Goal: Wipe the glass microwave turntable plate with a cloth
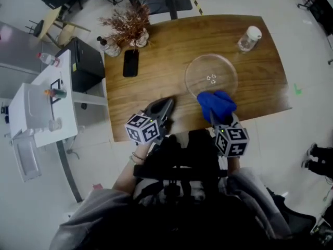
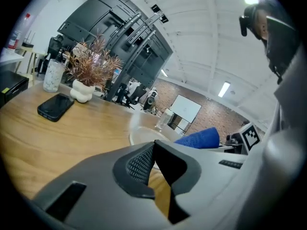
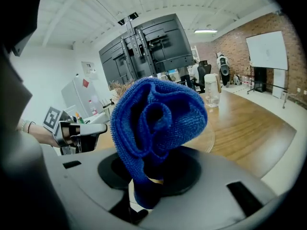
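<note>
Head view: my left gripper [image 1: 164,108] is over the near edge of the table [image 1: 156,79], jaws pressed together, nothing in them. My right gripper [image 1: 214,119] is clamped on the blue cloth [image 1: 216,103], which bunches up past my tips. The glass plate [image 1: 200,69] lies flat just beyond the cloth, its near rim covered by it from up here.

Left gripper view: tips meeting, empty. The plate is ahead and right of them, a phone [image 2: 55,107] off left.

Right gripper view: the cloth is pinched between my jaws and billows above them. The plate is just behind it, a jar [image 3: 211,91] farther on.
</note>
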Demonstrator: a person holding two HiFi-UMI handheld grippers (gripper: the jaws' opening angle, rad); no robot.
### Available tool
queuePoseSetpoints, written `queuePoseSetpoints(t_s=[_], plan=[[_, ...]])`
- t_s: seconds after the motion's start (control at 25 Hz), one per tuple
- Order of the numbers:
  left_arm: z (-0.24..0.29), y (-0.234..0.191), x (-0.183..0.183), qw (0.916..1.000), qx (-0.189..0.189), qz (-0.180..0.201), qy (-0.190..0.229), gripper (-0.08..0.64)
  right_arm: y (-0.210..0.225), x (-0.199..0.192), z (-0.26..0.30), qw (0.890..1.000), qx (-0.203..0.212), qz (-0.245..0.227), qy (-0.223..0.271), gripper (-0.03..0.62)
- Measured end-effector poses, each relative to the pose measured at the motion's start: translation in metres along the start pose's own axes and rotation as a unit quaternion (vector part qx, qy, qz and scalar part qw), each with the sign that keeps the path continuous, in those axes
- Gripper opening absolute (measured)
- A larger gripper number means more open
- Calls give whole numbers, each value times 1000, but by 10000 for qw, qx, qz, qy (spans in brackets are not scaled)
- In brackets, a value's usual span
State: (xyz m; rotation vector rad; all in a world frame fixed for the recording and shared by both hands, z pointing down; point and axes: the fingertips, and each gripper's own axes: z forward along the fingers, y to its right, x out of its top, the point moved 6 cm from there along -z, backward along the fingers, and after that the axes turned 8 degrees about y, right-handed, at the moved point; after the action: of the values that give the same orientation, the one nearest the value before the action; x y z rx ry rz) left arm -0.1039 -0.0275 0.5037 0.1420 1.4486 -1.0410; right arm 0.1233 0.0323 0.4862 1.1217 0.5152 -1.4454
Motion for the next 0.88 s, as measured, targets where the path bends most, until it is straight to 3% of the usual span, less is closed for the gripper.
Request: queuePoseSetpoints(t_s=[0.2, 0.48, 0.68, 0.88], plan=[[-43, -11, 4, 9981, -465, 336, -202, -5, -53, -22, -20, 9983, -417, 260, 323, 120], [-80, -13, -12, 9927, -1046, 374, -477, -5, -116, -62, -53, 9946, -887, 379, 388, 120], [-85, 9, -21, 9872, -1460, 288, -571, -5, -136, -73, -84, 9918, -1158, 388, 369, 118], [-86, 31, -23, 9849, -1648, 229, -487, -5, -137, -76, -106, 9906, -1239, 442, 382, 117]])
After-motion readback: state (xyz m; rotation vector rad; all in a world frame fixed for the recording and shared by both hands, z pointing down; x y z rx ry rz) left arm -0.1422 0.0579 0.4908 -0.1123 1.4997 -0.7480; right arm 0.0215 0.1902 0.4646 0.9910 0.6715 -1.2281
